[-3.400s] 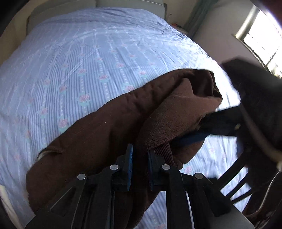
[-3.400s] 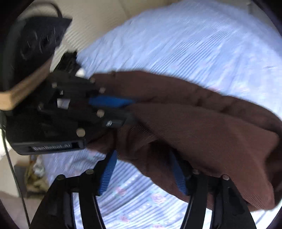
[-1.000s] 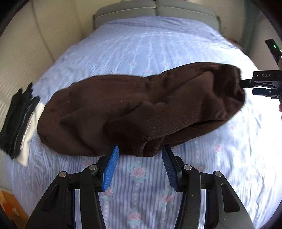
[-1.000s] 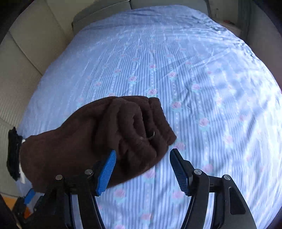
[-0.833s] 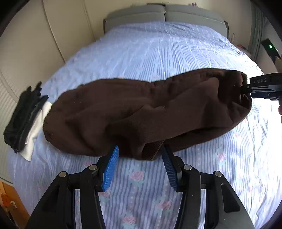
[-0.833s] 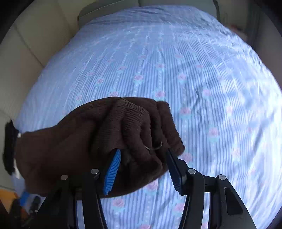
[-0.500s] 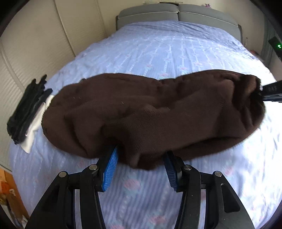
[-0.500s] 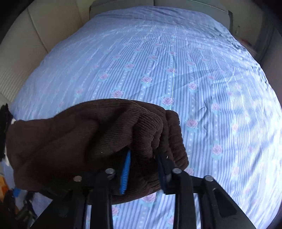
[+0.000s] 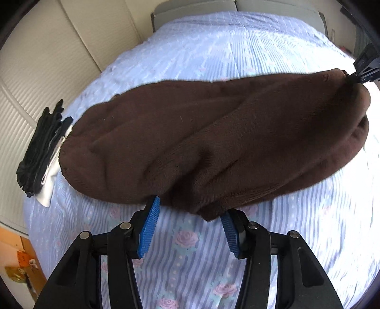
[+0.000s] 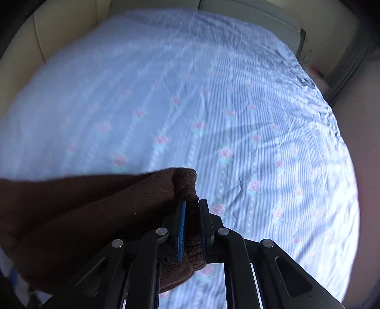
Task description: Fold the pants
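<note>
The brown pants [image 9: 213,142] lie stretched left to right across the blue flowered bed [image 9: 237,47]. My left gripper [image 9: 187,211] is open, its blue pads either side of the pants' near edge, not clamped. My right gripper [image 10: 192,214] is shut on the ribbed end of the pants [image 10: 95,214] and holds it above the bed [image 10: 213,95]. In the left wrist view the right gripper [image 9: 361,76] shows at the pants' far right end, pulling it taut.
A black garment on a white cloth [image 9: 40,152] lies at the bed's left edge. Grey headboard [image 9: 237,7] at the far end. Cream wall panels [image 9: 47,59] run along the left side. An orange item [image 9: 21,259] sits on the floor at lower left.
My right gripper closed on the pants' ribbed end and lifted it to the right, stretching the pants. My left gripper stayed open and moved in against the near edge.
</note>
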Demonstrator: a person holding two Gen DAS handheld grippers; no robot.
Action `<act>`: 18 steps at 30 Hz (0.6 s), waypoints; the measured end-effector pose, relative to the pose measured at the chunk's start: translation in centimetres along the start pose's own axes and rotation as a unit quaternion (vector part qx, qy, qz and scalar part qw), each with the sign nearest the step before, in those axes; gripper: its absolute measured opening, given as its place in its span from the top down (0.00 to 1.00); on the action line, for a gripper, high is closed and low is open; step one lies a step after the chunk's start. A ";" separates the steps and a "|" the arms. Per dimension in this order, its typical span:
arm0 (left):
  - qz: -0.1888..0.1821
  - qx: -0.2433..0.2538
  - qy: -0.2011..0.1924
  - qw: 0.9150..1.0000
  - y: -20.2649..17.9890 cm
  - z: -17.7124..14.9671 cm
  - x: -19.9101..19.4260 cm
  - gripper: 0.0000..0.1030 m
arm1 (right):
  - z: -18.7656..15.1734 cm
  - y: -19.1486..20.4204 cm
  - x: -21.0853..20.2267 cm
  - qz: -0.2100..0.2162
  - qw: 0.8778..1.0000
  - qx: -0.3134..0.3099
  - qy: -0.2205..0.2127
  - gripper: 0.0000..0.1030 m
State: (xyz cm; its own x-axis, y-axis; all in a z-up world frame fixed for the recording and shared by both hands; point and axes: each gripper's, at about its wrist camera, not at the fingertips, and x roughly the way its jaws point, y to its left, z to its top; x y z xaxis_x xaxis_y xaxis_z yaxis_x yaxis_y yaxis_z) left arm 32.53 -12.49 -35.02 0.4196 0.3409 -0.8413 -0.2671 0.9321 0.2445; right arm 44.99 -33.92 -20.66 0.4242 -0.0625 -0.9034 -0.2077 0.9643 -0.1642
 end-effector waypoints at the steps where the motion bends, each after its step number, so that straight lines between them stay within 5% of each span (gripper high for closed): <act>1: -0.004 0.002 0.009 1.000 0.1 -0.1 0.3 0.53 | -0.2 -0.1 0.5 -0.004 1.000 0.003 0.008 0.89; 6: -0.055 -0.014 0.058 0.997 1.1 -1.1 1.1 0.58 | -1.4 0.1 1.1 -0.039 0.999 -0.019 0.012 0.87; 9: -0.079 0.006 0.039 0.996 2.8 -1.5 -0.7 0.56 | -2.2 0.4 -2.0 -0.064 0.998 -0.020 -0.014 0.63; 11: -0.094 0.014 0.013 0.995 4.7 -1.6 -2.6 0.45 | -3.6 0.2 -5.4 -0.084 0.995 0.008 -0.053 0.35; 14: -0.105 0.014 -0.012 0.994 8.2 -1.1 -4.4 0.43 | -7.1 0.5 -10.7 -0.059 0.993 0.040 -0.099 0.33; 18: -0.085 0.018 -0.046 0.995 13.3 0.7 -5.0 0.41 | -11.3 2.4 -11.7 -0.016 0.997 0.034 -0.067 0.33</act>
State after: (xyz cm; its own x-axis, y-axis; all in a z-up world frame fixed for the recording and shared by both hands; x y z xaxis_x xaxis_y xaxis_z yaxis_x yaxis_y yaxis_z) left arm 27.54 -1.72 -27.26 0.5336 0.1863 -0.8249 -0.1558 0.9804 0.1206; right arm 29.56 -33.78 -14.95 0.5441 -0.0625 -0.8367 -0.1345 0.9778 -0.1606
